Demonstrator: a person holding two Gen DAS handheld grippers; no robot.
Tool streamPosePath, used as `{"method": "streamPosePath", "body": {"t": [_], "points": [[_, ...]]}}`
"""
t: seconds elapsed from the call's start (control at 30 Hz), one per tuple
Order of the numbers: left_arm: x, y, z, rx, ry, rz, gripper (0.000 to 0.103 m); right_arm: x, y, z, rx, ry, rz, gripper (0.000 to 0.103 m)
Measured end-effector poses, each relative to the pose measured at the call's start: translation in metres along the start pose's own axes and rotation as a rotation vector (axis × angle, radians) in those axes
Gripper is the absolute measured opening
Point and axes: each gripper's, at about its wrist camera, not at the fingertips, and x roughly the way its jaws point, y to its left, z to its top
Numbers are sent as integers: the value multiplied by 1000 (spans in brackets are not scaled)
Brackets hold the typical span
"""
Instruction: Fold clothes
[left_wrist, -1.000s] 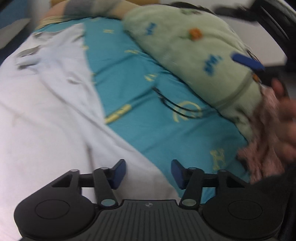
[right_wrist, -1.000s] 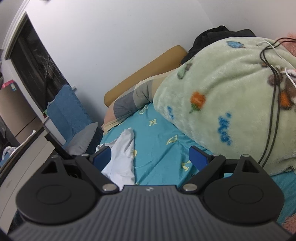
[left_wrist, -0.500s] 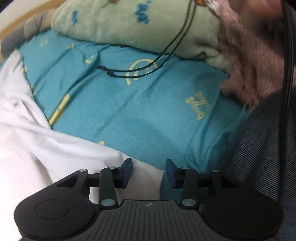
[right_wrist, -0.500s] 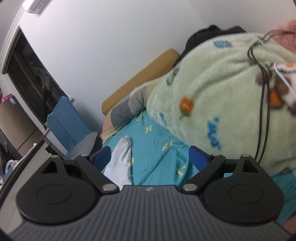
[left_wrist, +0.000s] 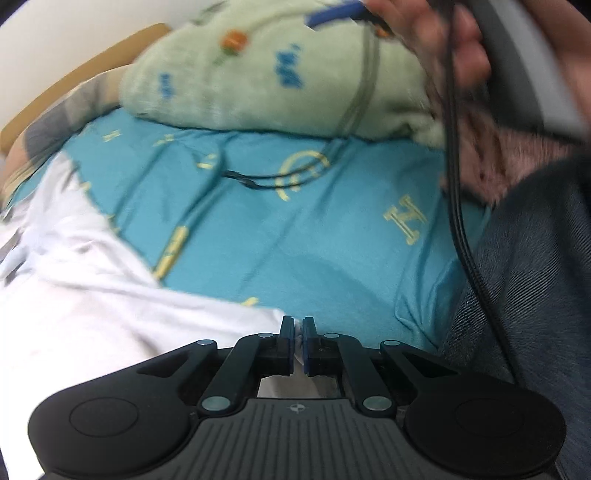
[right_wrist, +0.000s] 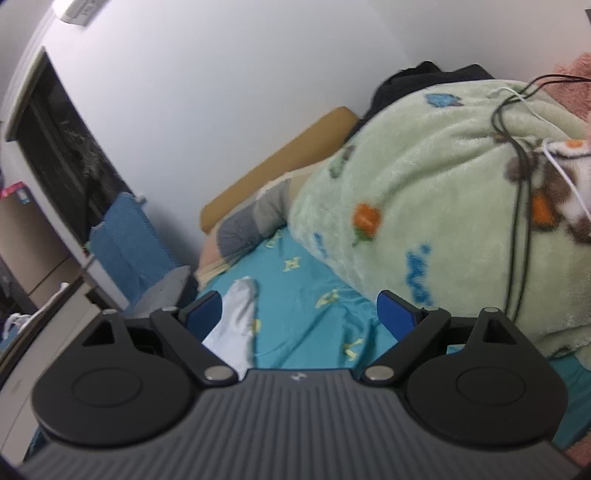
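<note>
Now pinching white garment (left_wrist: 122, 314) edge on the bed (left_wrist: 332, 229) | left hand-held gripper (left_wrist: 298, 334) just snapped shut, cloth between pads | right hand-held gripper (right_wrist: 299, 310) wide open, empty, hovering | probably ready to lift and fold.

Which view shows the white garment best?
Left wrist view: the white garment fills the lower left across the teal sheet, its edge pinched in the shut left gripper. Right wrist view shows only a narrow strip.
</note>
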Motion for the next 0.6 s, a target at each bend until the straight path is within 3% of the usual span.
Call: {"method": "streamPosePath", "body": {"t": [0.2,0.3,0.47,0.57,0.6], "points": [[-83,48,-18,-234,-4,-41,4,-2,27,-12,-69,24,71,92],[-110,75,-40,-380,49,-45,4,5,40,-21,-103,66,72,92],[-112,112,-78,-592,202,9,4,18,57,-40,-150,173,95,92],[-107,128,-87,-684,228,1,7,25,64,-52,-158,249,117,92],[-106,134,-88,-716,228,-13,13,28,64,-58,-148,283,125,92]]}}
